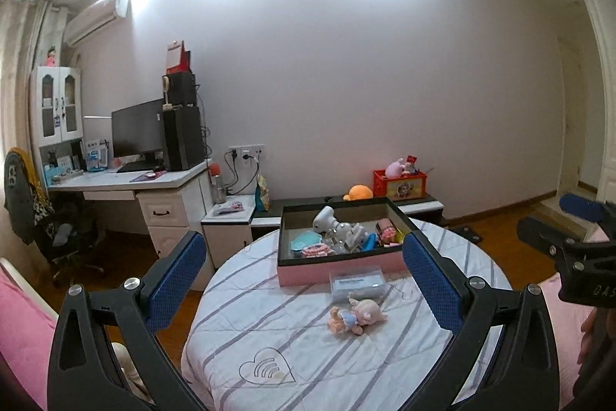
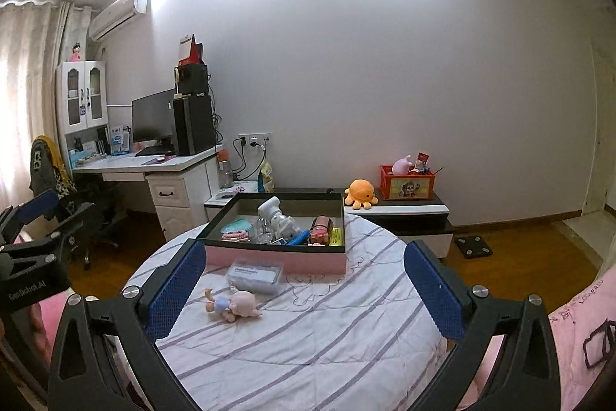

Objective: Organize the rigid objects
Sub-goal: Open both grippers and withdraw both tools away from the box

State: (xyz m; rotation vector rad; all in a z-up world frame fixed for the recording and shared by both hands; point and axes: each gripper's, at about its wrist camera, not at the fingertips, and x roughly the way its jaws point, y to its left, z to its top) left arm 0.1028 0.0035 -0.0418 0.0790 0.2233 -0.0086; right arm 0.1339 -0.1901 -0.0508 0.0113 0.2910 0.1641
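A pink box with a dark rim (image 1: 338, 272) (image 2: 277, 259) stands on a round table under a striped cloth (image 1: 269, 345) (image 2: 327, 334). It holds several small things, among them a white toy (image 1: 335, 224) (image 2: 275, 216). In front of the box lie a clear plastic case (image 1: 359, 280) (image 2: 255, 274) and a small doll (image 1: 356, 315) (image 2: 233, 305) on its side. My left gripper (image 1: 304, 276) is open above the near part of the table, nothing between its blue pads. My right gripper (image 2: 304, 280) is open too and empty, level with the left one.
A white desk (image 1: 127, 182) (image 2: 154, 164) with a monitor stands at the back left. Behind the table runs a low cabinet (image 2: 408, 214) bearing an orange plush (image 2: 360, 193) (image 1: 358, 193) and a red crate (image 2: 408, 183) (image 1: 400, 183). A scale (image 2: 471, 245) lies on the wooden floor.
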